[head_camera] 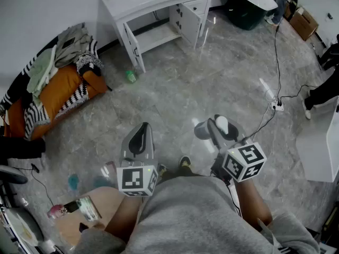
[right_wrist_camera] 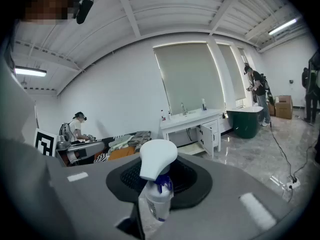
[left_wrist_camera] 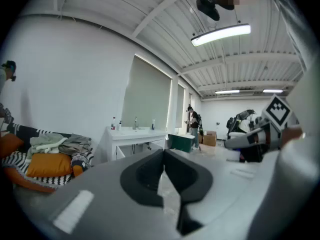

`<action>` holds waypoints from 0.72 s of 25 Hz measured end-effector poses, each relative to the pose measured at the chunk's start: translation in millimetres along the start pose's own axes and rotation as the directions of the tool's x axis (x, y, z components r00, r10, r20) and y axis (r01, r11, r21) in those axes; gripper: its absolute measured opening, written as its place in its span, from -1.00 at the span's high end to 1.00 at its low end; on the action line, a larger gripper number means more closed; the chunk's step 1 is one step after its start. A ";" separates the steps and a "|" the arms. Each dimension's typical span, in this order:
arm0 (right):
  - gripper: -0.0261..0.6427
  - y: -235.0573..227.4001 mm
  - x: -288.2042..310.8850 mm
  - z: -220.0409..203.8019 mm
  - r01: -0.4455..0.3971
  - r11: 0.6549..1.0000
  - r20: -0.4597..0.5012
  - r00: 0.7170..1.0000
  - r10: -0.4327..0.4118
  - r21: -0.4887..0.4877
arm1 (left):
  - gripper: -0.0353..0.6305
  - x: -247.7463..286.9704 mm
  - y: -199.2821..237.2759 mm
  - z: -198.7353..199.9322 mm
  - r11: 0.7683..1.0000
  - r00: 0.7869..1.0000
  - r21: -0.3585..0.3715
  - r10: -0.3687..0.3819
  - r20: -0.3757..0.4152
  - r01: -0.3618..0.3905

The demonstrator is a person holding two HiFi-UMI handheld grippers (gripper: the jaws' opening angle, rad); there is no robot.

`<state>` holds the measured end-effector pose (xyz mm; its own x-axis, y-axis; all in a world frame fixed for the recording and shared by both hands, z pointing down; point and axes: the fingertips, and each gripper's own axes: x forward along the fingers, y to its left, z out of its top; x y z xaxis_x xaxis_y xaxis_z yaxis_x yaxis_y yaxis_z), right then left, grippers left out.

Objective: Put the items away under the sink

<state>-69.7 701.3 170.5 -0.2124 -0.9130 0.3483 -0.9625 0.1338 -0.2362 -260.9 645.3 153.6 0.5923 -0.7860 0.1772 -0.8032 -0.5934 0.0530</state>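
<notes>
Writing: print on the spray bottle [right_wrist_camera: 156,199] is too blurred to read.
Room: bare grey floor [head_camera: 201,83] runs up to the sink cabinet [head_camera: 132,1], whose doors are swung open. A small green item [head_camera: 130,76] lies by its left leg, and a cable [head_camera: 276,62] trails at right.
Right tool [head_camera: 217,127]: clamped on the spray bottle, white trigger head up, well apart from the cabinet.
Left tool [head_camera: 139,139]: jaws together, empty.
</notes>
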 end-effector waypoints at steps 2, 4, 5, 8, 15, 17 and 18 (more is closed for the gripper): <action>0.62 -1.5 -4.5 -2.0 -0.003 1.000 -0.004 1.000 0.003 -0.002 | 0.86 -4.6 -2.4 2.5 1.000 1.000 -0.004 0.007 0.011 -0.007; 0.62 -3.3 -9.5 -4.8 -0.007 1.000 -0.011 1.000 0.007 -0.002 | 0.86 -7.6 -5.4 3.5 1.000 1.000 -0.006 0.015 0.015 -0.015; 0.62 -4.3 -12.0 -6.3 -0.010 1.000 -0.014 1.000 0.010 -0.002 | 0.86 -8.1 -7.1 3.3 1.000 1.000 -0.006 0.020 0.012 -0.020; 0.62 -4.9 -16.4 -8.4 -0.029 1.000 -0.011 1.000 0.029 -0.006 | 0.86 -9.0 -11.7 4.4 0.999 0.999 -0.001 0.034 0.008 -0.034; 0.62 -11.6 -21.4 -10.6 -0.070 0.997 0.019 0.997 0.070 -0.012 | 0.86 -9.4 -35.2 1.8 0.999 0.999 0.020 0.032 0.013 -0.032; 0.62 -15.0 -22.8 -10.0 -0.073 0.997 0.026 0.997 0.073 -0.014 | 0.86 -8.0 -40.2 -2.1 0.999 0.999 0.018 0.032 0.007 -0.032; 0.62 -16.5 -23.7 -9.3 -0.073 0.997 0.029 0.997 0.074 -0.016 | 0.86 -7.9 -42.1 -3.1 0.999 0.999 0.017 0.034 0.006 -0.034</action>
<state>-50.3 724.3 174.5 -0.2776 -0.9115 0.3034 -0.9469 0.2063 -0.2468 -231.9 677.0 153.0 0.5653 -0.8064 0.1735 -0.8215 -0.5693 0.0306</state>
